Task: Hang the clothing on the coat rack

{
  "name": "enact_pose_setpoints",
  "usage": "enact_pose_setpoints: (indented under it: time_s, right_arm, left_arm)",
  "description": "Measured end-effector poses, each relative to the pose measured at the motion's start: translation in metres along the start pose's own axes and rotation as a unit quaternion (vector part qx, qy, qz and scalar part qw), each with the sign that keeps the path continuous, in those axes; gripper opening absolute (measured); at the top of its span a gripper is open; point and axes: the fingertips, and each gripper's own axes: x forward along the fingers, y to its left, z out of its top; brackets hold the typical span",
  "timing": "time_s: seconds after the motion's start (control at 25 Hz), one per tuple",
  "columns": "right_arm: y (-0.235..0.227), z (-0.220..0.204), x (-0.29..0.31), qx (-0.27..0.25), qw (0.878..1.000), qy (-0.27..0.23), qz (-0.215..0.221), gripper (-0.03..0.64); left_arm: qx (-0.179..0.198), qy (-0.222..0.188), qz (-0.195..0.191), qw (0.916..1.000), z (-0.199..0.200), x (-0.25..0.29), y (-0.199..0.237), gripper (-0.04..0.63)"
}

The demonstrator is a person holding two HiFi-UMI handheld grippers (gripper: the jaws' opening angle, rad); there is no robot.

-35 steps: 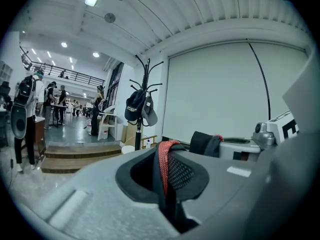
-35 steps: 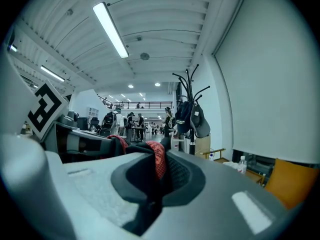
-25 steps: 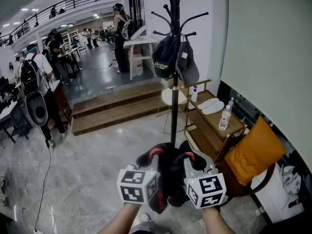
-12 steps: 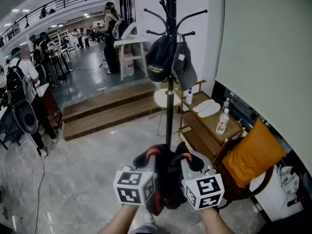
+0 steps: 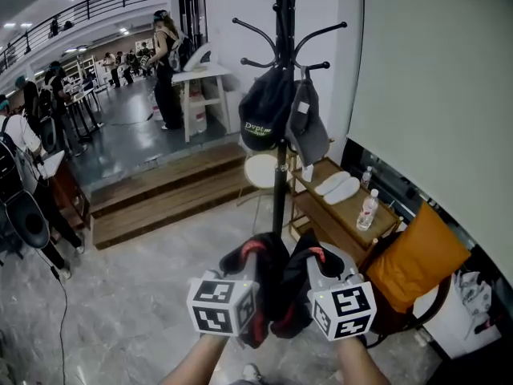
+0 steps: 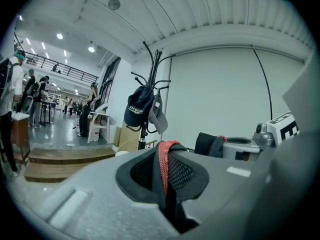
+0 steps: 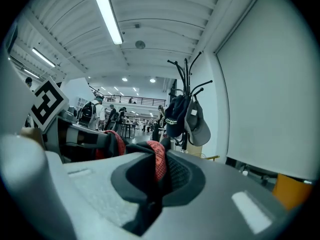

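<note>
Left gripper [image 5: 255, 257] and right gripper [image 5: 309, 257] each clamped on black garment [image 5: 280, 283], below rack [image 5: 282, 95], 2 caps [image 5: 266, 107] on rack

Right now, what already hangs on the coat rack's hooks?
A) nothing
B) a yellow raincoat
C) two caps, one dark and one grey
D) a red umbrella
C: a dark cap and a grey cap hang side by side on the coat rack, while the black-and-red garment is not on it yet.
</note>
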Motion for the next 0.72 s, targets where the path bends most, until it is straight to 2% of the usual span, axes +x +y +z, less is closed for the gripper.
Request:
enact_pose_setpoints:
  time_s: [0.4,0.72]
  right_arm:
    - [-0.008,0.015,0.05,-0.025,0.999,-0.003,-0.045,0.017]
    - [-0.012,0.026,0.081,-0.033,0.997,-0.008,-0.064,0.017]
  left_arm:
    - [0.009,-0.012,-0.029,0.9995,0.025,0.034,0.05,0.018]
    - [0.025,-0.021,-0.043,0.9985,0.042,0.054,0.076,0.018]
